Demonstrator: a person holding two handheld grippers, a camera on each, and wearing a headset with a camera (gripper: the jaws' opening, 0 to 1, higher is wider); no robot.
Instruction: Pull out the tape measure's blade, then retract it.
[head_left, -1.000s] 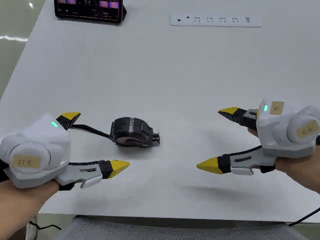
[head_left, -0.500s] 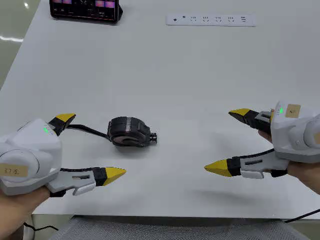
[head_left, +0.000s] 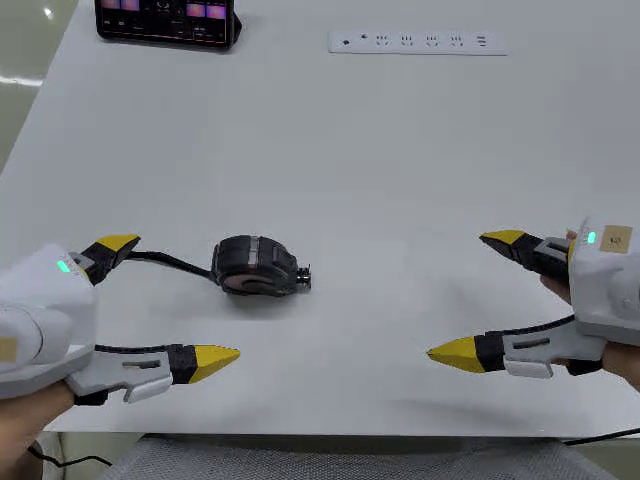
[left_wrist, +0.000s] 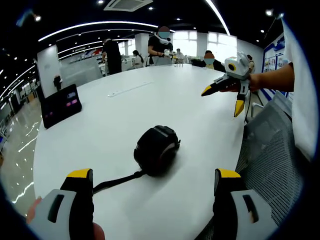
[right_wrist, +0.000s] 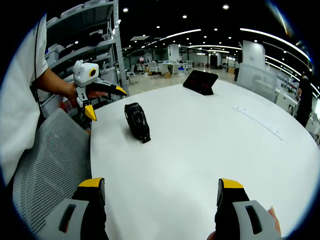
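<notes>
A white table (head_left: 350, 150) holds a tape measure (head_left: 255, 267). The left gripper (head_left: 172, 298) gapes wide just beside it. The right gripper (head_left: 470, 295), wide too, is well apart.

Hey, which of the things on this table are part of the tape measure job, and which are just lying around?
For the job:
- tape measure, blade in its case, with its black strap trailing towards the left gripper
- left gripper and right gripper, both open, holding nothing

Just lying about:
- tablet, screen lit, at the far edge
- power strip, white, also at the far side
</notes>
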